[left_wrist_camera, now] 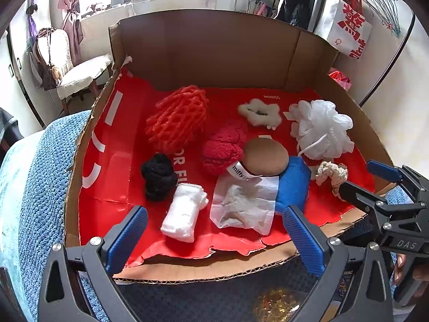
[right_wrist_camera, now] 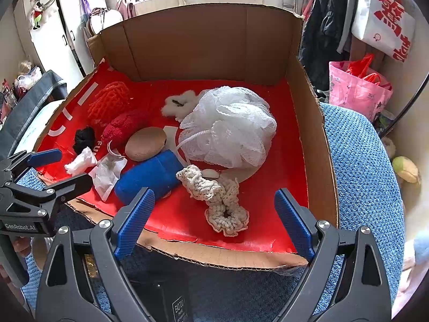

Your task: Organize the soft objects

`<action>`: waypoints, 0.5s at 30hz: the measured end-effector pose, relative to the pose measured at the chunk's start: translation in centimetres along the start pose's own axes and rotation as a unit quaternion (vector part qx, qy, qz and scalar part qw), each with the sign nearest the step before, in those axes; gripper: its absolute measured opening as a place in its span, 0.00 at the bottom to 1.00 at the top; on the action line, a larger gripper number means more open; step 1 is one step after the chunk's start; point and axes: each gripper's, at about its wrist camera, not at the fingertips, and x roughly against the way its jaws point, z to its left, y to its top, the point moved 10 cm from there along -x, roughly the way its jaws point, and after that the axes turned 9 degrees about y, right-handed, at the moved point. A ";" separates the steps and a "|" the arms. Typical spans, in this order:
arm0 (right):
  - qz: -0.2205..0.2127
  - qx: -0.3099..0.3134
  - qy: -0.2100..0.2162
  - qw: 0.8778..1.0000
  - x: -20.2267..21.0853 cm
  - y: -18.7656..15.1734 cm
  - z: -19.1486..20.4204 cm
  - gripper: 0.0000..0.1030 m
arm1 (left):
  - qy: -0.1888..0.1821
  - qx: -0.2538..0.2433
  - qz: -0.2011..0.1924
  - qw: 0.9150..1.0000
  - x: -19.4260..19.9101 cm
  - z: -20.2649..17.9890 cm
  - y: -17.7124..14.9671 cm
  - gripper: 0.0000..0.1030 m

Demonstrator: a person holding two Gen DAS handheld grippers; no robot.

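The cream crocheted scrunchie (right_wrist_camera: 214, 201) lies on the red floor of the cardboard box (right_wrist_camera: 313, 139), just ahead of the right gripper (right_wrist_camera: 214, 222) and between the lines of its fingers. It looks light, limp and squashy, likely best pinched across its bunched middle. Beyond it sits the airy white mesh pouf (right_wrist_camera: 230, 126), probably springy. Both grippers hang angled down over the box's near edge, jaws wide and empty; the left gripper (left_wrist_camera: 214, 236) faces a folded white tissue (left_wrist_camera: 185, 214) just ahead.
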 end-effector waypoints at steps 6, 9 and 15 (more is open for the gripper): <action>0.000 0.001 -0.001 1.000 0.0 0.0 0.0 0.89 | -0.001 0.001 0.000 1.000 0.0 0.0 0.0 1.00; 0.000 0.002 -0.002 1.000 -0.1 0.0 0.0 0.89 | -0.002 0.002 0.000 1.000 0.0 0.0 0.0 1.00; 0.001 0.000 -0.001 1.000 0.0 0.0 0.0 0.89 | -0.003 0.004 0.000 1.000 0.2 0.1 0.0 1.00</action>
